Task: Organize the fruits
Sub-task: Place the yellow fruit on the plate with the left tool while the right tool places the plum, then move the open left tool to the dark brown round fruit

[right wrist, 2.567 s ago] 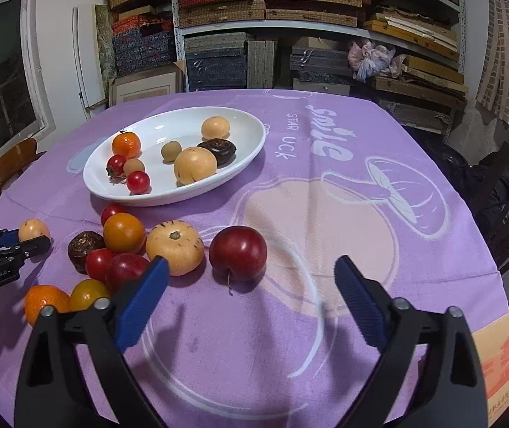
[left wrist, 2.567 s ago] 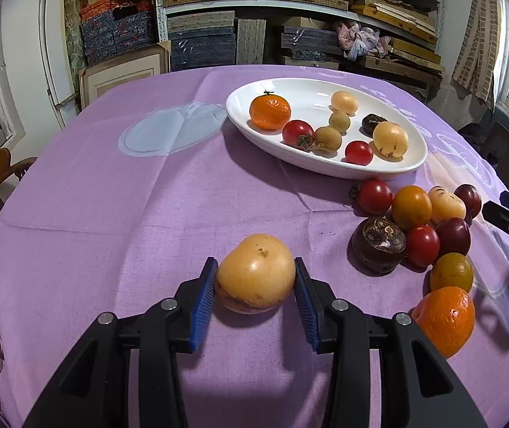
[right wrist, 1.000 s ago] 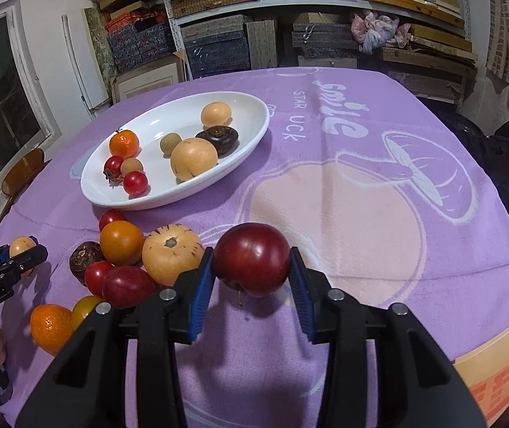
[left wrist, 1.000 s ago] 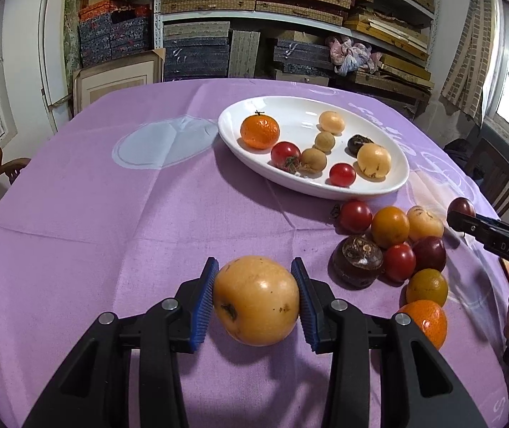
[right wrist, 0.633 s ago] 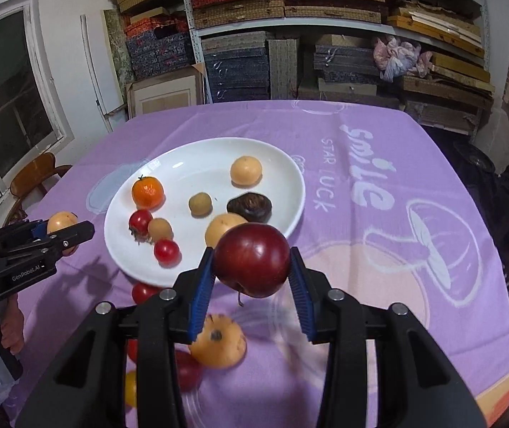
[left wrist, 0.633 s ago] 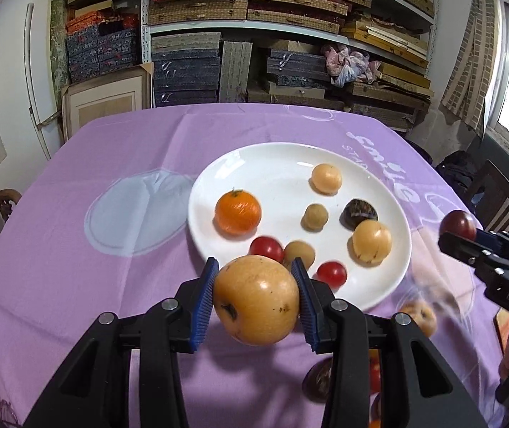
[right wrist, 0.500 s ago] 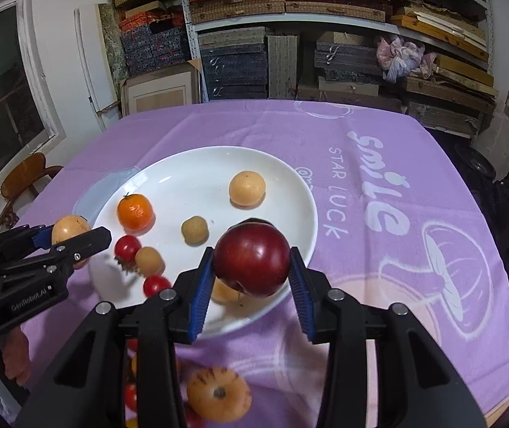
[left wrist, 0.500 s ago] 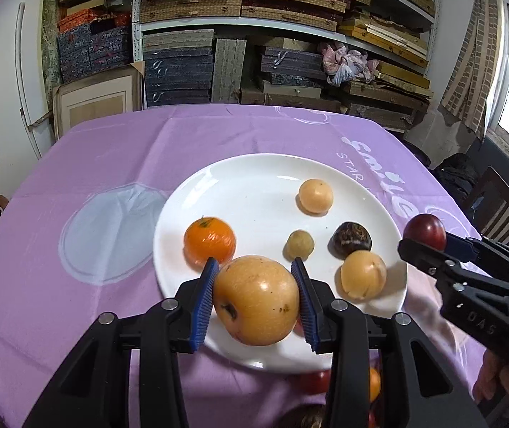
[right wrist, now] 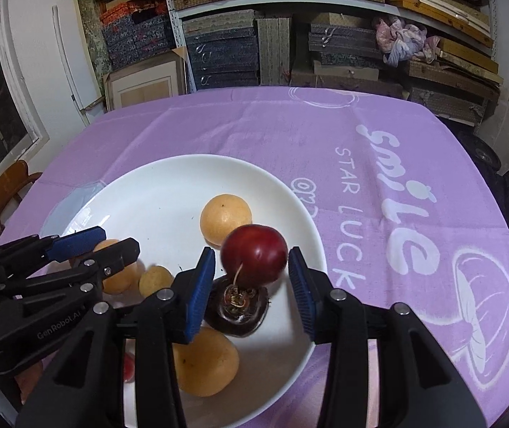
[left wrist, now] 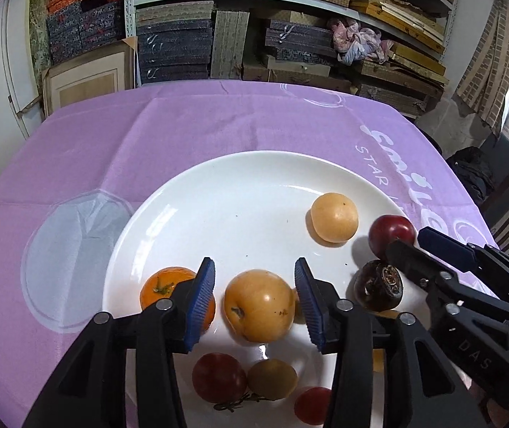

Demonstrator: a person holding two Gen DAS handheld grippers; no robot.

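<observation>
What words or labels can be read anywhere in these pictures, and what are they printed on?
"smile" in white on the purple tablecloth.
"STAR LUCK" in smaller white letters beside it on the same cloth.
"GenRobot.AI" on the black body of the left gripper, seen from the right wrist.
"DAS" on the black body of the right gripper, seen from the left wrist.
A further line starting "@" at the white plate rim is hidden.

Both wrist views near shared plate (left wrist: pixel 254 185)
</observation>
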